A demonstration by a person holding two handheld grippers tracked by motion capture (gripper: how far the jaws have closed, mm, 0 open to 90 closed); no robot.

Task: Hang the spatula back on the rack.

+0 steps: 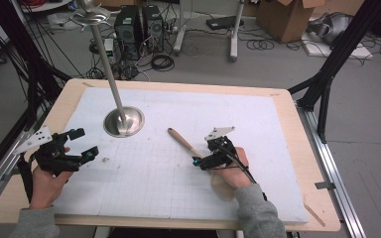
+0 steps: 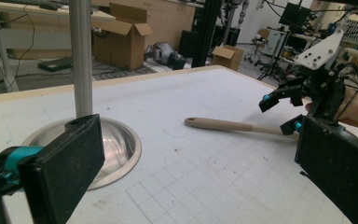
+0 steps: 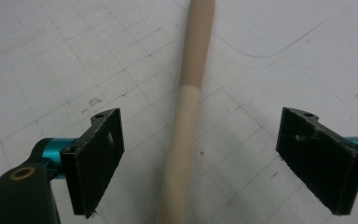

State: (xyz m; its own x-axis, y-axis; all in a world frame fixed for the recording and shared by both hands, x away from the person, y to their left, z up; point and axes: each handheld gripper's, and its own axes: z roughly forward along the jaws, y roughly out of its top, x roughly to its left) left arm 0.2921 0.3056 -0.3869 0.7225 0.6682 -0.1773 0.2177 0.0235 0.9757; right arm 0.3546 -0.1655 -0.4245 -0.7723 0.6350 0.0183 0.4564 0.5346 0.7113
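Right gripper (image 3: 200,158) held open over the wooden stick (image 3: 186,116), ready for a grab.

The 2 jaws of the right gripper are spread wide, and the stick is seen lying between them on the white mat (image 3: 51,56), touched by neither pad. In the high view the stick (image 1: 182,142) is laid flat on the mat, near the middle of the table (image 1: 297,129), and its far end is pointed toward the round metal base (image 1: 124,121) of the pole (image 1: 106,59). The left gripper (image 1: 77,144) is held apart at the left side, its 2 jaws also wide, with nothing between them. The stick is thin and round, so it could be rolled away if 1 pad is pressed on it first. If the jaws are lowered too far, the mat could be scraped or pinched.
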